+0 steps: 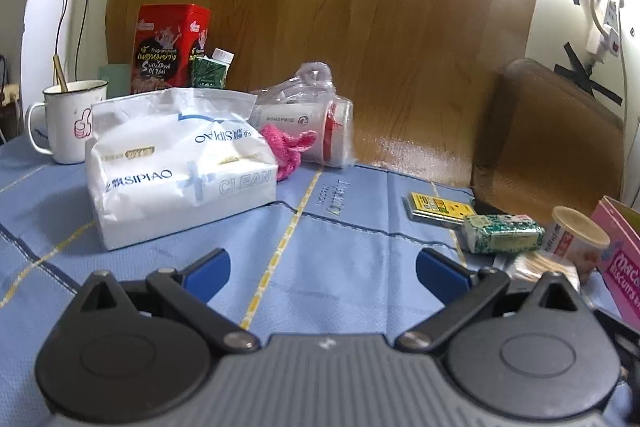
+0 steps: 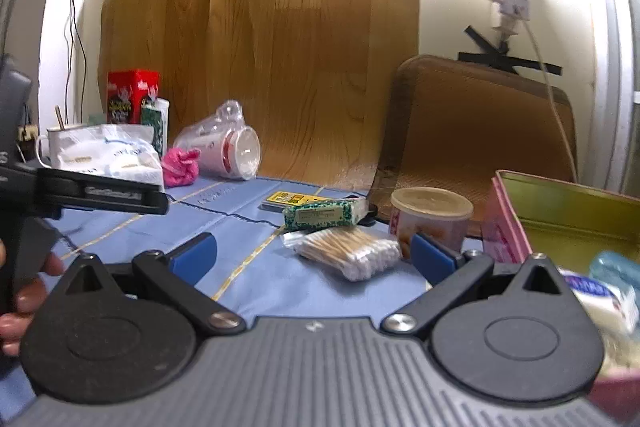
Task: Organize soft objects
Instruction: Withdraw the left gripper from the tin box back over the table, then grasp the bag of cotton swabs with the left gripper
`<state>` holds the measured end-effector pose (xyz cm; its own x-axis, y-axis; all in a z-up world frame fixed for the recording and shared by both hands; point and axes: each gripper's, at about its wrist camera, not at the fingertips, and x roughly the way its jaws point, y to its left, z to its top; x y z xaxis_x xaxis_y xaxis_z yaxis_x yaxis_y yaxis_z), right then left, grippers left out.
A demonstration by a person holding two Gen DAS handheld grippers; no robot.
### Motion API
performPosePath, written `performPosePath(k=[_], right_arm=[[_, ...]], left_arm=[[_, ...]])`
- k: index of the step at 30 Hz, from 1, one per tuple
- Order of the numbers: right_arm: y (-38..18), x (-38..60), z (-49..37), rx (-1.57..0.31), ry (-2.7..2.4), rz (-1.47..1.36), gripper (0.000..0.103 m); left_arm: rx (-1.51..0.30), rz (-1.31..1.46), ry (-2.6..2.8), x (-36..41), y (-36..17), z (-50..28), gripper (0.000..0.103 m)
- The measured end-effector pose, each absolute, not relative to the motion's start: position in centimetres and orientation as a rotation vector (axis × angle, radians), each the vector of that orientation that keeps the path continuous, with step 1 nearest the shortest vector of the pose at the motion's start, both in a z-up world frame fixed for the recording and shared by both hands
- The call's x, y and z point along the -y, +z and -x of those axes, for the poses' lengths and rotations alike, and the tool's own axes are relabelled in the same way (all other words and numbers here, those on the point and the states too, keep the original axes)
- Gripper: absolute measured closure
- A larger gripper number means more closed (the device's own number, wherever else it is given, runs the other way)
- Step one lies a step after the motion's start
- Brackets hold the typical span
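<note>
Tissue pack [image 1: 180,163] lies ahead-left of your left gripper [image 1: 323,263], nearer than your right gripper [image 2: 312,255]. Both fingers spread wide, empty.

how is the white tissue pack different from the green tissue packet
The white tissue pack is large, bulky, plain white with blue lettering; the green tissue packet is small, slim and patterned. The white one sits beside the mug, the green one beside the yellow box. Both rest on the blue cloth.

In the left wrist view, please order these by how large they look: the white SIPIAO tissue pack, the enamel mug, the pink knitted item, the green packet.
1. White SIPIAO tissue pack, clearly largest.
2. Enamel mug.
3. Green packet and pink knitted item: look alike; the knit is partly hidden and farther away, so unranked.
</note>
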<state>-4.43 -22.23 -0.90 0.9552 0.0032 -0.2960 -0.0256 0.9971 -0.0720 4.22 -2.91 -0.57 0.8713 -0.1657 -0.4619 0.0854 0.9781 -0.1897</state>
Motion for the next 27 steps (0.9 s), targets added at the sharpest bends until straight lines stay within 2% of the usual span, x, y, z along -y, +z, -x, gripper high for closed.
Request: performPosePath(k=[8, 10, 11, 12, 14, 15, 20, 22, 24, 26, 27], right_arm=[[-1.7, 24.8, -3.5, -0.501, -0.041, -0.035, 0.0], [-2.3, 25.7, -4.7, -0.544, -0.054, -0.095, 0.011], [-2.7, 26.2, -5.1, -0.571, -0.06, -0.126, 0.034], [-2.6, 26.4, -4.9, -0.564, -0.05, -0.144, 0.042], [-2.4, 26.4, -3.9, -0.567, 0.003, -0.16, 0.051], [-2.4, 26.2, -3.1, -0.569, 0.022, -0.155, 0.052], [-2.6, 25.0, 4.1, -0.558, 0.157, -0.169, 0.052], [-2.6, 24.6, 7.1, -0.533, 0.172, -0.135, 0.051], [-2.6, 24.5, 8.7, -0.511, 0.165, -0.127, 0.042], [-2.8, 24.6, 9.5, -0.513, 0.188, -0.12, 0.026], [-2.9, 24.4, 9.6, -0.51, 0.188, -0.107, 0.025]], left_arm=[[-0.486, 0.141, -0.147, 3.4, -0.5, -4.1, 0.0], [-0.489, 0.144, -0.15, 3.3, -0.5, -4.2, 0.0], [-0.489, 0.148, -0.151, 3.3, -0.5, -4.2, 0.0], [-0.489, 0.154, -0.156, 3.2, -0.5, -4.2, 0.0], [-0.491, 0.165, -0.17, 3.0, -0.5, -4.3, 0.0], [-0.496, 0.17, -0.182, 2.9, -0.5, -4.4, 0.0], [-0.553, 0.223, -0.405, 2.8, -0.6, -4.6, 0.001], [-0.607, 0.254, -0.512, 3.3, -0.8, -4.6, 0.005], [-0.669, 0.266, -0.593, 4.2, -1.1, -4.5, 0.013], [-0.723, 0.264, -0.655, 5.3, -1.3, -4.2, 0.02], [-0.75, 0.257, -0.682, 6.0, -1.4, -4.1, 0.028]])
